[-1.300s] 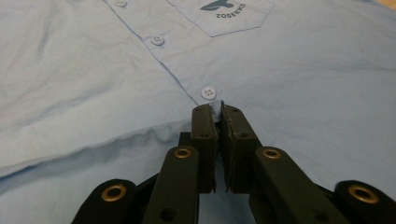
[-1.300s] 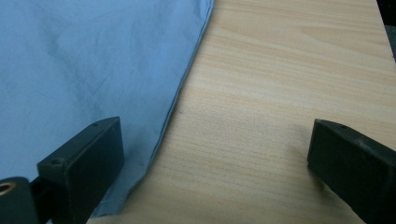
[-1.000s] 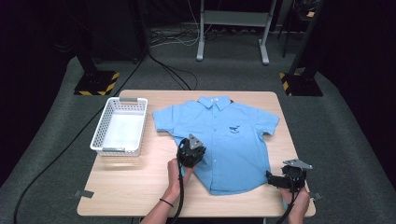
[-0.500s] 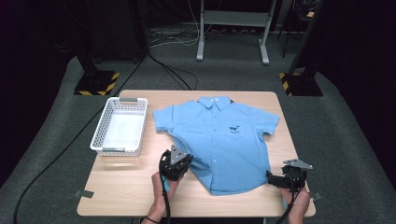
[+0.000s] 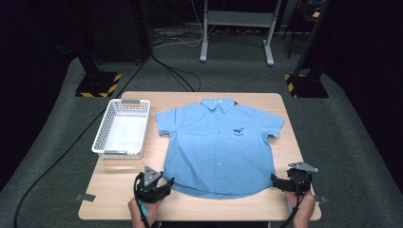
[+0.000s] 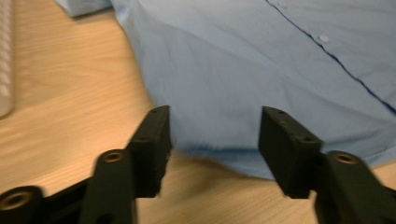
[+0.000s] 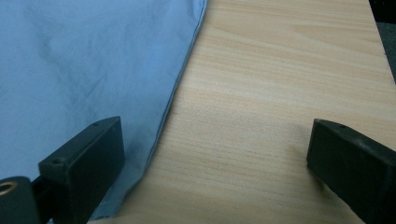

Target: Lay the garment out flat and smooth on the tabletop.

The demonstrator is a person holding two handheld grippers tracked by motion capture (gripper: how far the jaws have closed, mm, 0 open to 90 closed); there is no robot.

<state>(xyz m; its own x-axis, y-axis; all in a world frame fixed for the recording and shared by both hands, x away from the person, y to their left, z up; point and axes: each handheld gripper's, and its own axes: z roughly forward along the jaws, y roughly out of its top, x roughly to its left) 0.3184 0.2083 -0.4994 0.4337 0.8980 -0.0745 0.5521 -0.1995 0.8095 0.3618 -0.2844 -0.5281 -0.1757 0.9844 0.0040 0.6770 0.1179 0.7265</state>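
The shirt [image 5: 218, 147] lies flat and face up in the middle of the table [image 5: 119, 204], collar at the far edge, hem toward you: light blue woven cotton with short sleeves, a buttoned front, a small dark whale mark on the chest, and faint creases near the hem. Your left tongs [image 5: 159, 185] sit low at the shirt's near left corner, pointing in toward the cloth; their jaws have just been opening and now stand about halfway apart, with the hem's curved edge lying between them but nothing pinched. Your right tongs [image 5: 275, 180] rest at the near right corner, held level, jaws spread wide; one black block-shaped jaw hangs over the shirt's stitched side edge, the other over bare wood, gripping nothing. The table is pale laminate with a straight grain. To the left of the shirt stands a white plastic basket [image 5: 107, 142], rectangular with slotted walls.
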